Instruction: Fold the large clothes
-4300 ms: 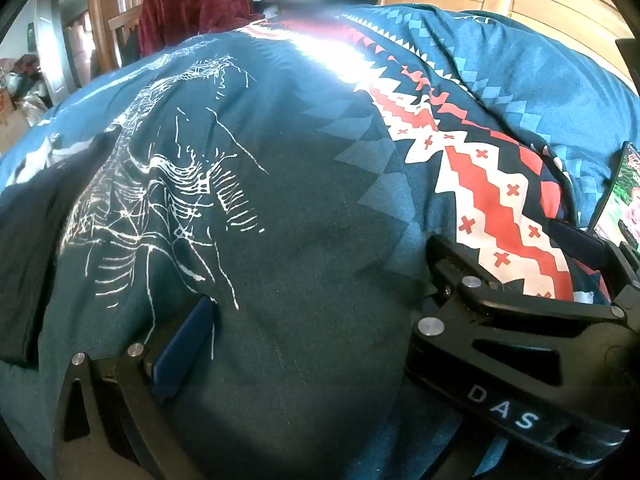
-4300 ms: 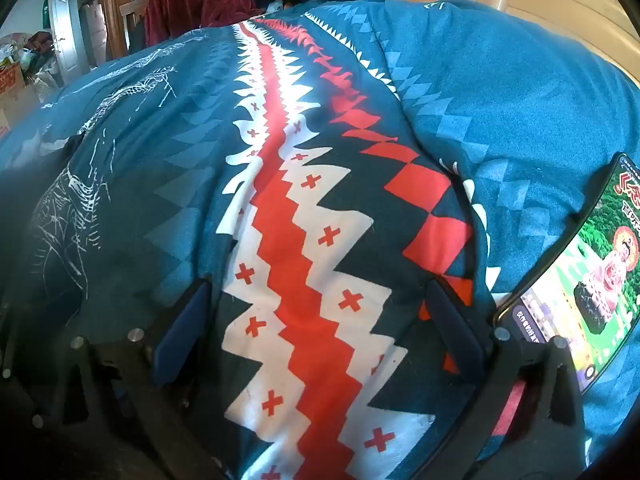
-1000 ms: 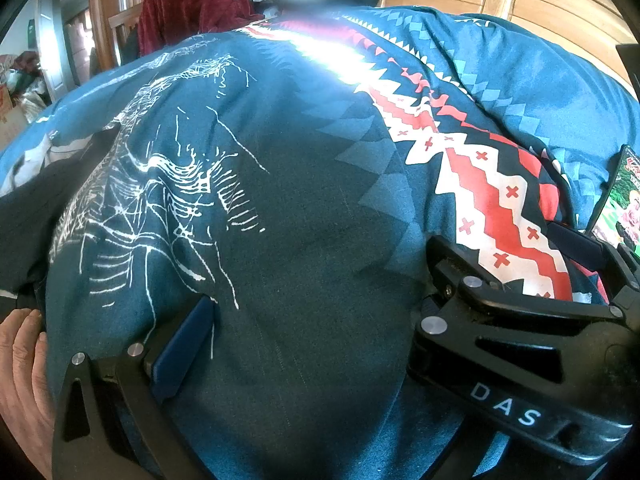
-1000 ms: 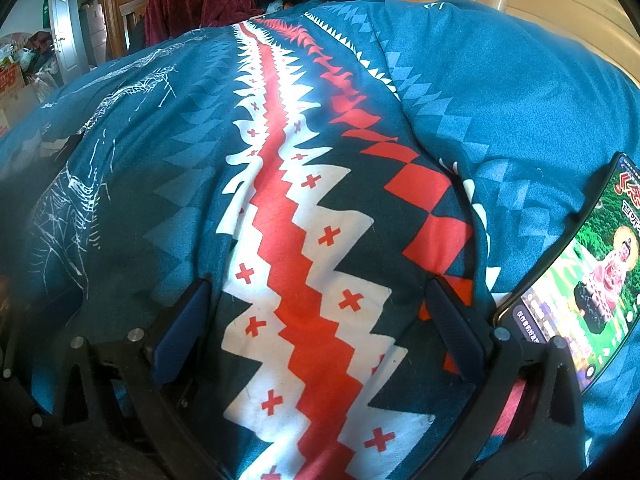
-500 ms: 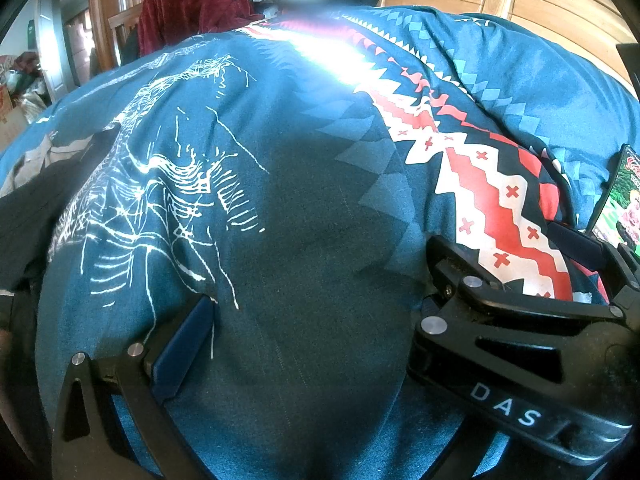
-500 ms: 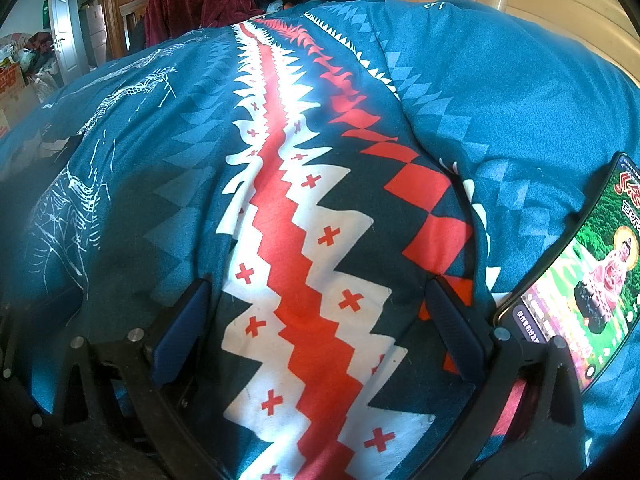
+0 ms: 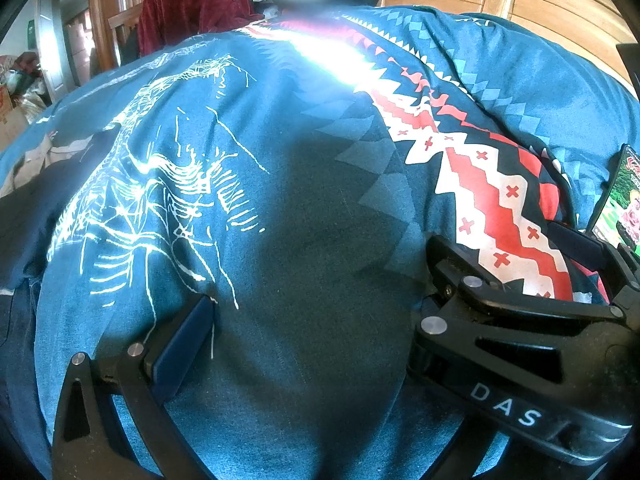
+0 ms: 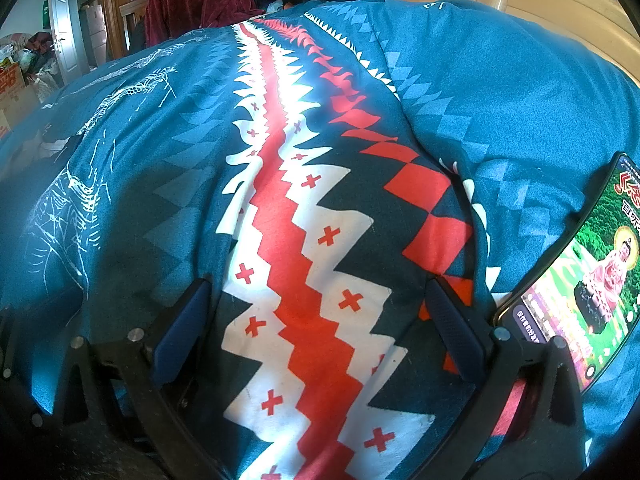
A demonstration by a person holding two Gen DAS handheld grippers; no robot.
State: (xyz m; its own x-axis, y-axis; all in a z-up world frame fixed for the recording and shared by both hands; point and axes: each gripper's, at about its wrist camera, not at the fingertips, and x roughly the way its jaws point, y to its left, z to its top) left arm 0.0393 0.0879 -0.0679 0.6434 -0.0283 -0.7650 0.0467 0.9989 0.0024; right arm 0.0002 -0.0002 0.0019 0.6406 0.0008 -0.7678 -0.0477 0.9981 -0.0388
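Your left claw [image 7: 316, 320] and right claw [image 8: 320, 304] are both resting wide apart on the bedspread [image 8: 500, 92], while the dark garment [image 7: 36, 208] is lying at nine o'clock.

A bed under a teal bedspread [image 8: 500, 92] (red-and-white zigzag band down its middle) carries a lit smartphone [image 8: 580, 280] and dark clothing [image 7: 36, 200].

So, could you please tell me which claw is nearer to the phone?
Right. The right claw sits directly beside the phone; the left claw lies farther left, beyond it.
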